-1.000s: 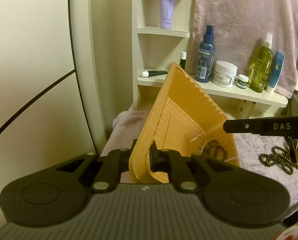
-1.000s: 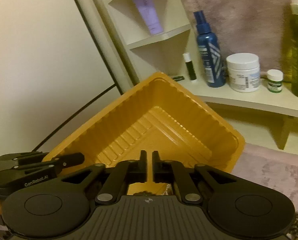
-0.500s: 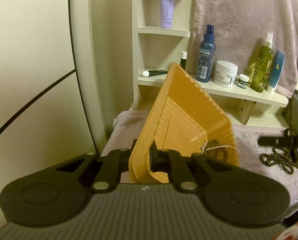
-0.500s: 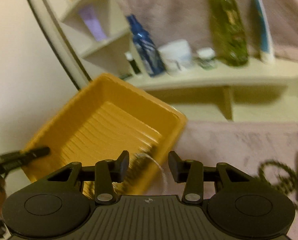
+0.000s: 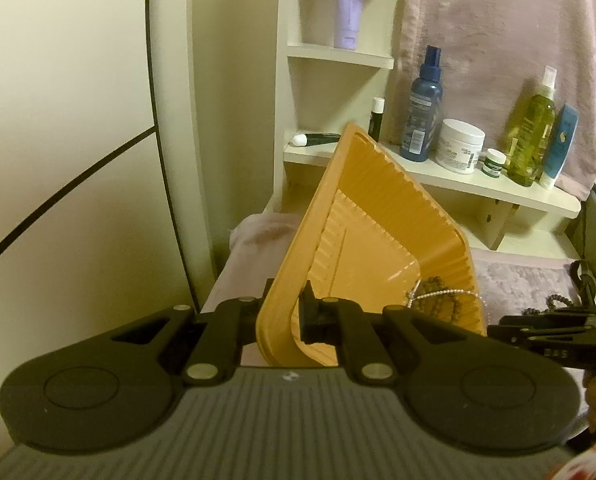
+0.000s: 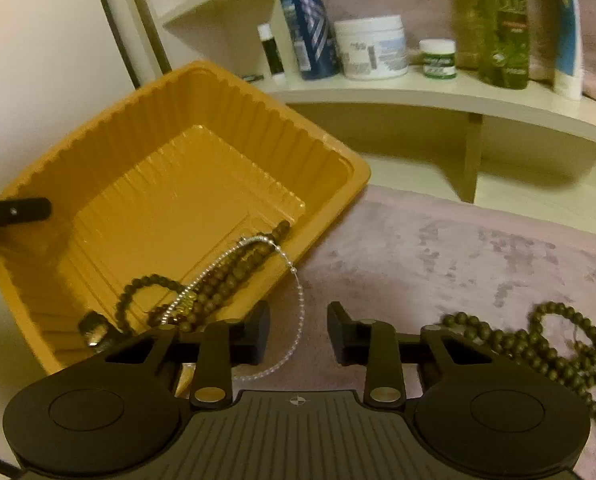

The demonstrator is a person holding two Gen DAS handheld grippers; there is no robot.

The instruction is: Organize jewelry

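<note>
Spilling a pearl strand (image 6: 298, 300) over its ribbed wall, orange tray (image 6: 146, 128) pinched by left tongs (image 5: 286, 312); right tongs (image 6: 298, 332) parted, empty

L hand-held gripper (image 5: 284, 312) clamped shut; R hand-held gripper (image 6: 298, 332) jaws apart, just closing.

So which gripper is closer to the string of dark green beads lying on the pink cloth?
Right. The right gripper hangs open beside the dark green beads, just left of them. The left gripper is farther off, clamped on the orange tray.
</note>
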